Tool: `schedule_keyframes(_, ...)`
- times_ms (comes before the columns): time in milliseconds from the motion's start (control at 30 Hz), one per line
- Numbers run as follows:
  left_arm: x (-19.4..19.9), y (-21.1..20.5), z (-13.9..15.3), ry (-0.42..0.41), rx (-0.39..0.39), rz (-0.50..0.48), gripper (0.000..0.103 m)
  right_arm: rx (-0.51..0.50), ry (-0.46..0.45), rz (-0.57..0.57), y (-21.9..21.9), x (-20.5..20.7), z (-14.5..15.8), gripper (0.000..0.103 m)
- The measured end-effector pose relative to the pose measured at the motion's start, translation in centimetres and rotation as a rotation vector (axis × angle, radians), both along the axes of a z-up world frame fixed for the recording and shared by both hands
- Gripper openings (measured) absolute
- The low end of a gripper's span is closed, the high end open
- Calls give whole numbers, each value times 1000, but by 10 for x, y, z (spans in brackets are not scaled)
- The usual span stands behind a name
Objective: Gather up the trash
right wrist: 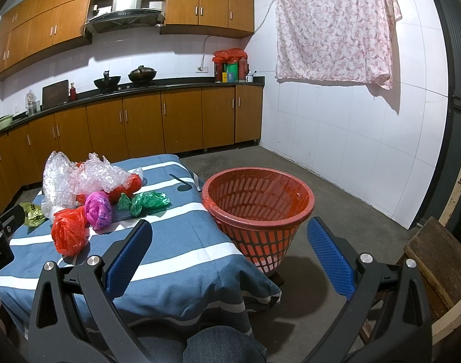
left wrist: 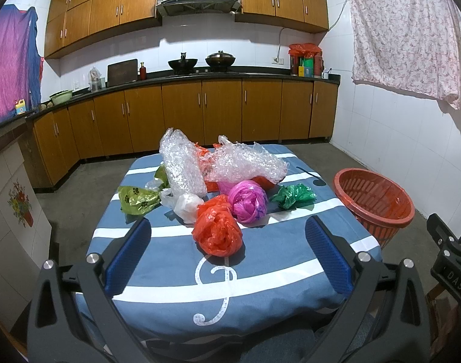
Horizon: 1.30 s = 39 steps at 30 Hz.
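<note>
Crumpled plastic trash lies on a table with a blue-and-white striped cloth point(left wrist: 260, 272): a red bag point(left wrist: 217, 232), a pink bag point(left wrist: 248, 201), a green bag point(left wrist: 292, 196), a white bag point(left wrist: 186, 207), an olive paw-print bag point(left wrist: 136, 200) and bubble wrap point(left wrist: 224, 163). A red basket point(right wrist: 257, 208) with a red liner stands on the floor right of the table. My left gripper point(left wrist: 227, 237) is open and empty, near the red bag. My right gripper point(right wrist: 229, 240) is open and empty, in front of the basket, above the table's right edge.
Wooden kitchen cabinets point(left wrist: 200, 109) and a counter with woks run along the back wall. A floral cloth point(right wrist: 333, 27) hangs on the white right wall. A wooden stool point(right wrist: 436, 260) stands at the right. A concrete floor point(right wrist: 336, 199) surrounds the basket.
</note>
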<state>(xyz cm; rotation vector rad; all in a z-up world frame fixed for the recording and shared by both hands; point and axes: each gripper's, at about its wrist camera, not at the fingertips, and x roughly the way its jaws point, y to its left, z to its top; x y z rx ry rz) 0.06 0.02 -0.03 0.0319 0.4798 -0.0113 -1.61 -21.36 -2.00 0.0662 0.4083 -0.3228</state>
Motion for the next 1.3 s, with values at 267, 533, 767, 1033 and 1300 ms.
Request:
schedule_keyframes(267,0,0,0,1,0,1,99,0,1,0,-1,1,-1,101)
schedule_keyframes(533,0,5,-2,23,-7,31,99,5,4,-2,-1,2,-1,101)
schedule_keyframes(767,31,34,-33,100,-38,112,99,12,29,-4,-7,8,-7,101)
schedule_keyframes(1033,81,37,-60,186,-95,110,99,18,45,21,-4,32,-15,101)
schedule_keyframes(1300,135,27,-86,252,-82,91,89,25,89,68,4,65,-26,101)
